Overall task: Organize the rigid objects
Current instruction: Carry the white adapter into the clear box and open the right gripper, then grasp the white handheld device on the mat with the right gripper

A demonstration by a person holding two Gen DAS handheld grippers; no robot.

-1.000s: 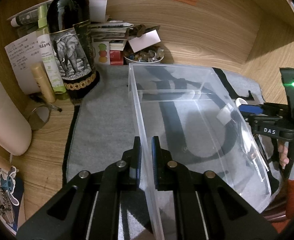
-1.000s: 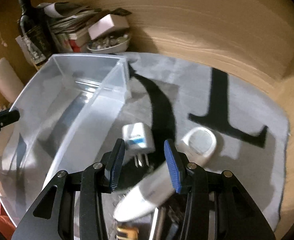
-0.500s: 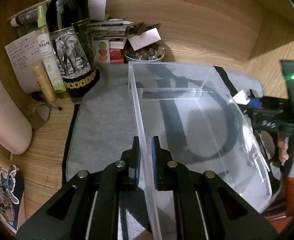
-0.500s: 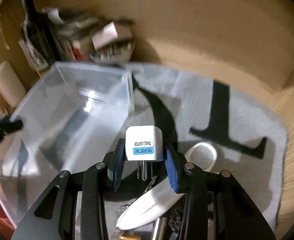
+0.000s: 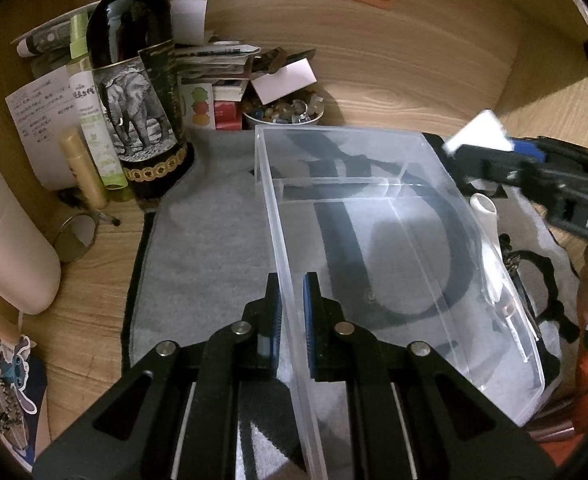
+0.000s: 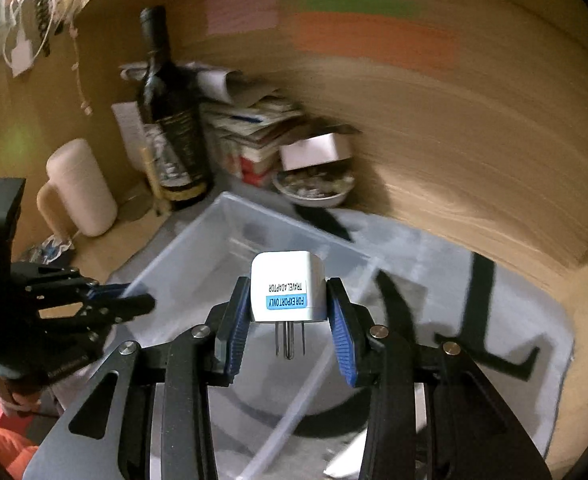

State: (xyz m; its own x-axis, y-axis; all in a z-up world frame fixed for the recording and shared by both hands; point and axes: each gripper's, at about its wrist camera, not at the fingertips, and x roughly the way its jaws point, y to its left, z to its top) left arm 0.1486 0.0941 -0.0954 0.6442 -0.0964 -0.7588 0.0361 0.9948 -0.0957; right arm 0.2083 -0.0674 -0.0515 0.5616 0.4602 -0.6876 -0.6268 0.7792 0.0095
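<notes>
A clear plastic bin (image 5: 373, 232) stands on a grey mat (image 5: 198, 240). My left gripper (image 5: 292, 312) is shut on the bin's near left wall. My right gripper (image 6: 290, 320) is shut on a white travel adapter (image 6: 288, 284) with a blue label, prongs pointing back at the camera, and holds it above the bin (image 6: 230, 248). In the left wrist view the adapter (image 5: 477, 132) and right gripper (image 5: 505, 156) hang over the bin's far right corner. The bin is empty inside.
A dark wine bottle (image 5: 134, 80), a green tube (image 5: 90, 108), papers and a bowl of small items (image 5: 282, 112) crowd the back left. A cream container (image 5: 6, 232) and a round mirror (image 5: 74, 236) lie left. A white object (image 5: 483, 208) and dark items lie right of the bin.
My right gripper closed on the travel adapter, lifted it off the mat and carried it up and left over the bin. The left gripper has kept its grip on the bin wall.
</notes>
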